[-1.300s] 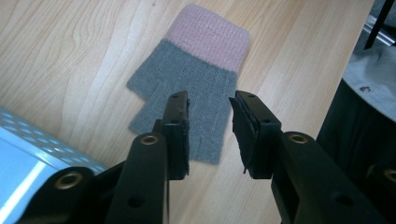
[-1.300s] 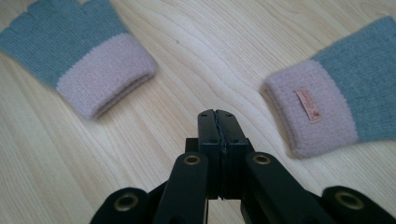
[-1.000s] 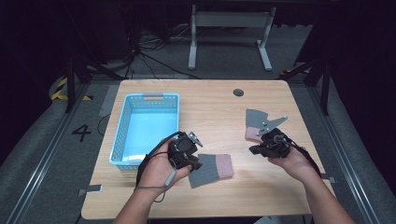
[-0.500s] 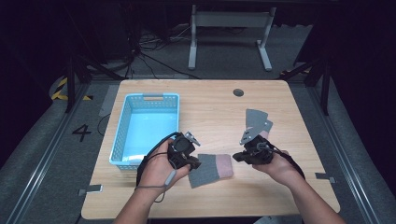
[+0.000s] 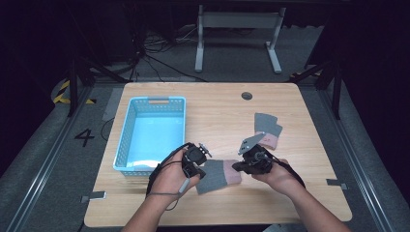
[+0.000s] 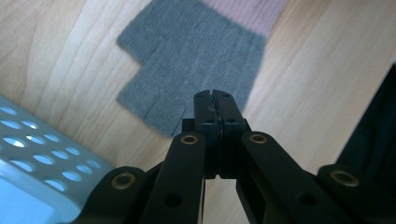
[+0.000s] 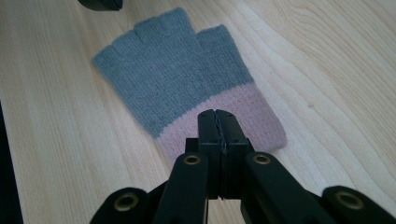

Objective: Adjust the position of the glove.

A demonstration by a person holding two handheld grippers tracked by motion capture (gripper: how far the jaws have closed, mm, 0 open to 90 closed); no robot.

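A number 4 (image 5: 84,137), slightly blurred, seems painted on the grey floor (image 5: 43,159) left of the table.

Matt knitted wool glove (image 7: 187,84) on smooth pale wood table (image 7: 327,56); perforated glossy plastic basket (image 5: 152,133).

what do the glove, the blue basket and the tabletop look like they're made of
Glove: knitted yarn, probably wool or acrylic; fine ribbed stitches show, matte grey with a pink cuff.
Blue basket: likely moulded plastic; rows of regular holes in its walls and a smooth, slightly glossy light-blue surface.
Tabletop: pale wood or wood-look laminate; long grain lines run across a smooth, faintly shiny face, so which one is unclear.
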